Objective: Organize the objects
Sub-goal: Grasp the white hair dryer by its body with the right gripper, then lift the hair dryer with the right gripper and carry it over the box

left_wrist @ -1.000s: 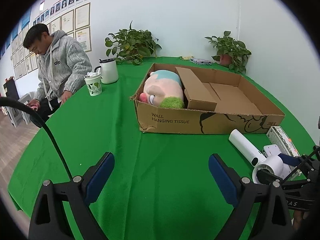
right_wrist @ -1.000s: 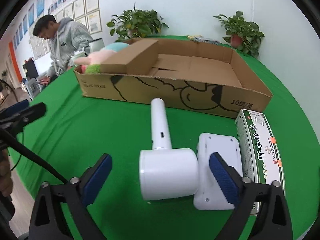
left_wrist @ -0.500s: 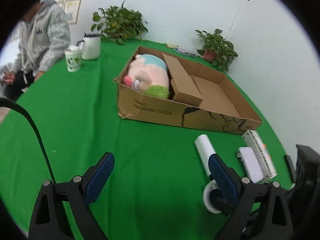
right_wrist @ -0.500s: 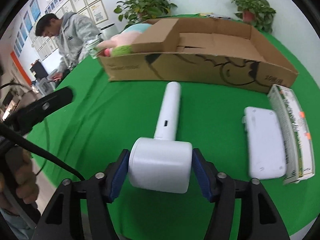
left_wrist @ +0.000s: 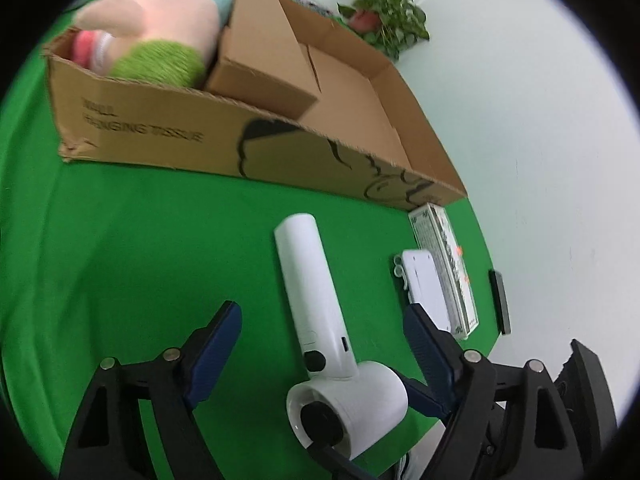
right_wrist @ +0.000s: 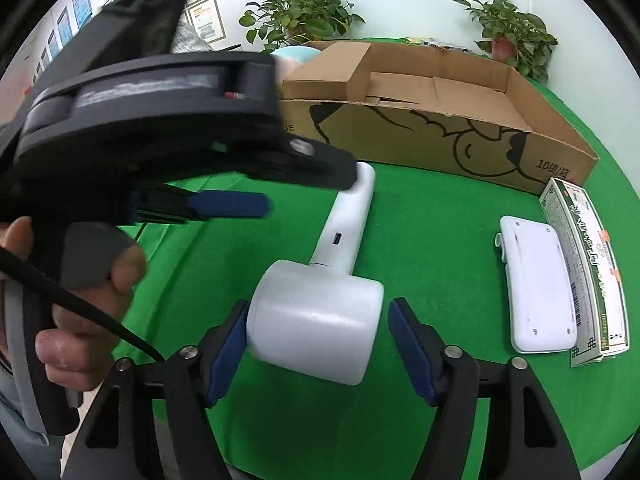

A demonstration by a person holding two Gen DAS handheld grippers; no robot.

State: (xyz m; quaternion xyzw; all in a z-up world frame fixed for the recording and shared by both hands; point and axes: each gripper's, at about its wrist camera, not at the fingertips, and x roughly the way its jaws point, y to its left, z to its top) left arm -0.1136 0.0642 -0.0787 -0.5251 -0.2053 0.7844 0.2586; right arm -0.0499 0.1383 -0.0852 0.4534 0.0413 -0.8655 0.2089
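Observation:
A white hair dryer [right_wrist: 316, 320] lies on the green table [right_wrist: 440, 220], handle pointing at the cardboard box [right_wrist: 440, 136]. My right gripper [right_wrist: 318, 340] straddles its round head, jaws closing, both blue pads against the head's sides. My left gripper [left_wrist: 320, 344] points steeply down over the dryer's handle [left_wrist: 308, 280]. Its jaws are closing with the handle between them, and neither pad touches it. In the box lie a plush toy [left_wrist: 152, 36] and a small brown carton [left_wrist: 260, 56].
A flat white device [right_wrist: 536, 284] and a green-and-white packet [right_wrist: 588, 264] lie right of the dryer. A thin black bar [left_wrist: 499, 300] sits at the table's right edge. Potted plants [right_wrist: 300, 16] stand behind the box. A hand [right_wrist: 80, 320] grips the left tool.
The left gripper swung down and right from the open cloth to the dryer's handle, and its jaws narrowed. The right gripper slid over the dryer's head and closed on it.

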